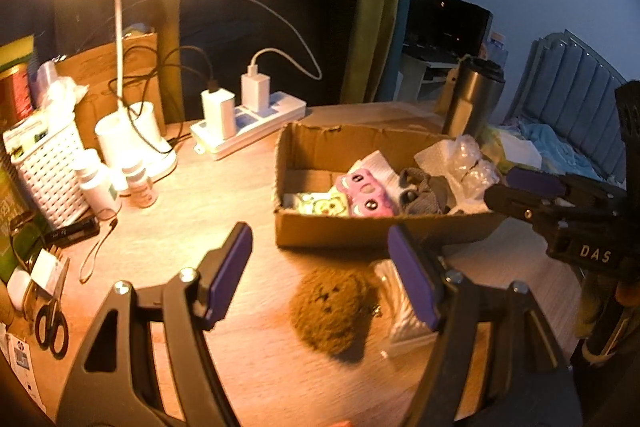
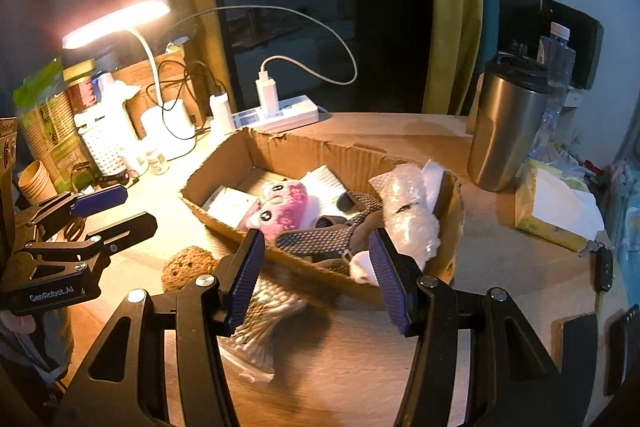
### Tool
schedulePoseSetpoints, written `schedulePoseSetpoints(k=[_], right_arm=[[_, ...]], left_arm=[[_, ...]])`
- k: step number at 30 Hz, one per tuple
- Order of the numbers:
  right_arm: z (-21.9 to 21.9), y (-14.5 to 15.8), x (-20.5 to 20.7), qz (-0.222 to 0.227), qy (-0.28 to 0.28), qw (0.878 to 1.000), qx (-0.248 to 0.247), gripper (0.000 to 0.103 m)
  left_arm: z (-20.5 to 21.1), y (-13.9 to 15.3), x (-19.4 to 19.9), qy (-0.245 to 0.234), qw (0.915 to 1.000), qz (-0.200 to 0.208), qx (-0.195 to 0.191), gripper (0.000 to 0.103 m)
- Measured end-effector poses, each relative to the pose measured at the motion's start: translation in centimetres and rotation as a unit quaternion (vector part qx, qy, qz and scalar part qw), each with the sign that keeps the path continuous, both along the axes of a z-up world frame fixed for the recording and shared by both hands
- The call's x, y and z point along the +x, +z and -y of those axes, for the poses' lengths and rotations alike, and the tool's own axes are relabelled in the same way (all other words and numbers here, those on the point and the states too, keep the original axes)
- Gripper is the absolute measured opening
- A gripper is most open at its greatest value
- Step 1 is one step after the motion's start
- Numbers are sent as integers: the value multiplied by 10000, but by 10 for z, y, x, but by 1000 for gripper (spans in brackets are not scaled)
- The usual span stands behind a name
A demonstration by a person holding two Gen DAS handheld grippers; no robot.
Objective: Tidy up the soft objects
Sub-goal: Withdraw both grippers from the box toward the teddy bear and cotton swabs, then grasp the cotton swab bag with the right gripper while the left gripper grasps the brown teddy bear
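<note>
Brown and fuzzy, the plush toy [image 1: 334, 311] is lying on the wooden worktop [image 1: 224, 195], just in front of the cardboard box [image 1: 316, 227] and outside it. Beside it, on its right in the left wrist view, a clear bag of cotton swabs [image 2: 260, 315] is resting, its long axis running roughly away from the right camera toward the box. The left gripper [image 1: 320, 279] is hovering with its jaws spread wide and holding nothing; the plush is sitting just ahead of and between them, slightly toward the right finger. The right gripper [image 2: 316, 279] is also gaping open and empty, poised over the swab bag and the box's near wall. Inside the box, a pink plush [image 2: 280, 207], a dotted grey fabric piece [image 2: 336, 235] and bubble wrap [image 2: 408, 211] are already lying. Judging by position, the left gripper is nearer the brown plush, so a short forward descent seems likely.
</note>
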State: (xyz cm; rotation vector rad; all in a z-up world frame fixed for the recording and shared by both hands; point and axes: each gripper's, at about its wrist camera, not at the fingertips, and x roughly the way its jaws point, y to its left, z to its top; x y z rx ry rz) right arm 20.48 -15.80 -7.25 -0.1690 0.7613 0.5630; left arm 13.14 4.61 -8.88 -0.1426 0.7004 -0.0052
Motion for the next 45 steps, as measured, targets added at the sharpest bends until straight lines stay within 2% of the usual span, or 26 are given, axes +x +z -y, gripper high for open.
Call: schedulePoseSetpoints(k=[16,21,23,26,40,45], right_arm=[[-29,-38,-26,-429,35,9990,-115,58],[-35,-53,-28,-593,62,9982,-103,68],[-38,-59,-27,-665,61,9977,-128,70],[-41,-69,-26,-770,60,9969,-161,70],[-36,-89,-14,-1075,143,9940,-122,75],[-28,-94,-8,-1249,206,9919,111,75]], left_arm=[[-27,-32,-28,45,9995,-280,-155,72],[-32,-42,-30,86,9990,-389,-197,74],[-33,-45,-30,92,9988,-425,-226,79],[-33,-50,-28,55,9985,-480,-274,85],[-3,-68,0,-280,9962,-823,-63,85],[-1,-78,9,-262,9947,-984,107,85]])
